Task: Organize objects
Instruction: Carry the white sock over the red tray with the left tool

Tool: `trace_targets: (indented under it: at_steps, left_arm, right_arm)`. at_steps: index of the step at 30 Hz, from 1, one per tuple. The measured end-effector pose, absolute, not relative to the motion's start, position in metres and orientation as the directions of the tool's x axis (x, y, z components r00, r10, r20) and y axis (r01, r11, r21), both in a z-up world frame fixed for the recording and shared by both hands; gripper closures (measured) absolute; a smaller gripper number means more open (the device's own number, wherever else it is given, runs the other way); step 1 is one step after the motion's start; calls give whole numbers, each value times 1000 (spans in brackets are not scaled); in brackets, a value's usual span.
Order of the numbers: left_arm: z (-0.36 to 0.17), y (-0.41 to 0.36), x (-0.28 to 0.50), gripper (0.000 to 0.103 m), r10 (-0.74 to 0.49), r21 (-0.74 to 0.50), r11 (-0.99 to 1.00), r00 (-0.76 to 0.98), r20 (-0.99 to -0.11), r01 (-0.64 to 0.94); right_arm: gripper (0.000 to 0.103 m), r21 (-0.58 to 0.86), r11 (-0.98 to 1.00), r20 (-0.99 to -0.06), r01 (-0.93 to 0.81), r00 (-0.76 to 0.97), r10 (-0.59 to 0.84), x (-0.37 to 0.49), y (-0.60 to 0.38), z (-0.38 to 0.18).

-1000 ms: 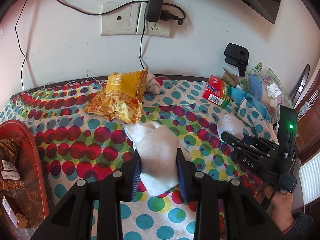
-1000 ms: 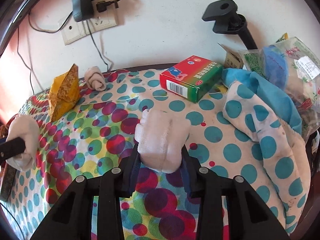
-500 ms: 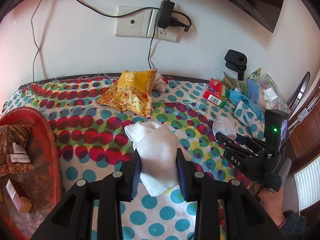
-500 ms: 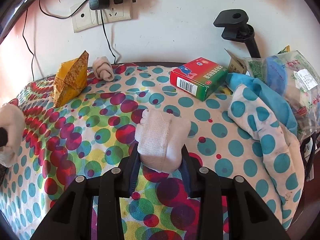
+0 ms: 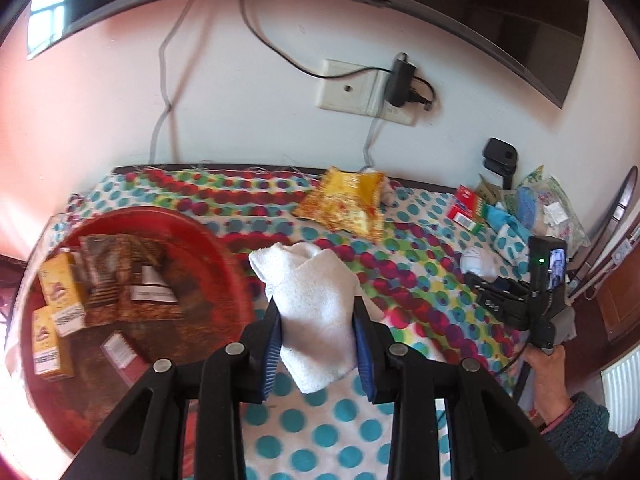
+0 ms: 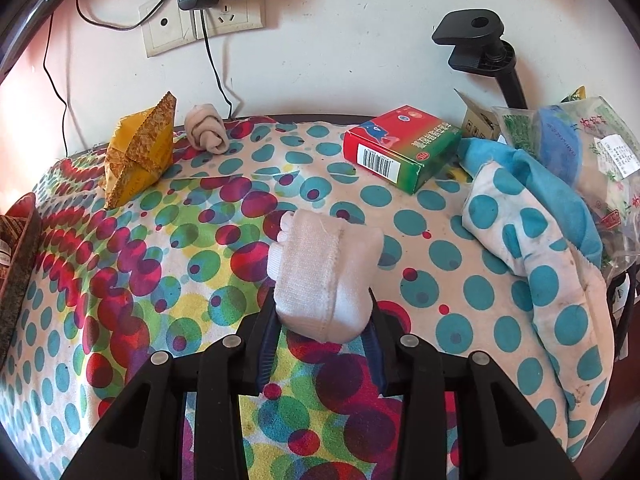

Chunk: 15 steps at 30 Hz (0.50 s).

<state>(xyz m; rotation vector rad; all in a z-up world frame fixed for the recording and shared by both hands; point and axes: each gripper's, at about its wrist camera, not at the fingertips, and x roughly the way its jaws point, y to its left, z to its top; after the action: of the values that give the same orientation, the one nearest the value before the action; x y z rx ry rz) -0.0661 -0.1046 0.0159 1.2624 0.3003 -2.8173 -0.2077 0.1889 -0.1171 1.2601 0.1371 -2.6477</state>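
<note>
Polka-dot cloth covers the counter (image 6: 440, 240) below a white wall; each gripper grasps a sock bundle.

Only the left wrist view shows the round red tray (image 5: 224, 264) holding small yellow cartons and brown packets, blurred; the left gripper (image 5: 318, 340) has its jaws clenched on a folded white towelling sock (image 5: 316, 300), now lifted beside the tray, which fills far more of the view than a second ago. It also shows a hand (image 5: 546, 372) holding the right gripper (image 6: 322, 340). The right wrist view shows those jaws grasping a rolled white ribbed sock (image 6: 324, 272) over the cloth, its underside hidden, hardly moved. Behind lie a crumpled yellow foil snack bag (image 6: 140, 148), a rolled beige sock (image 6: 206, 130) and a red-and-green cardboard box (image 6: 400, 148).
</note>
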Motion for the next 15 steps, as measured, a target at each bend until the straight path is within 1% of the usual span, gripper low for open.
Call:
trace_targets:
  at_steps: [11, 15]
  left_arm:
    - [25, -211, -17, 71, -177, -80, -933, -642, -746, 350]
    - [16, -240, -1, 71, -217, -72, -909, -615, -758, 410]
  right_arm:
    - [67, 0, -975, -780, 223, -610, -140, -209, 189, -117]
    - [67, -5, -975, -780, 223, -611, -136, -208, 188, -117]
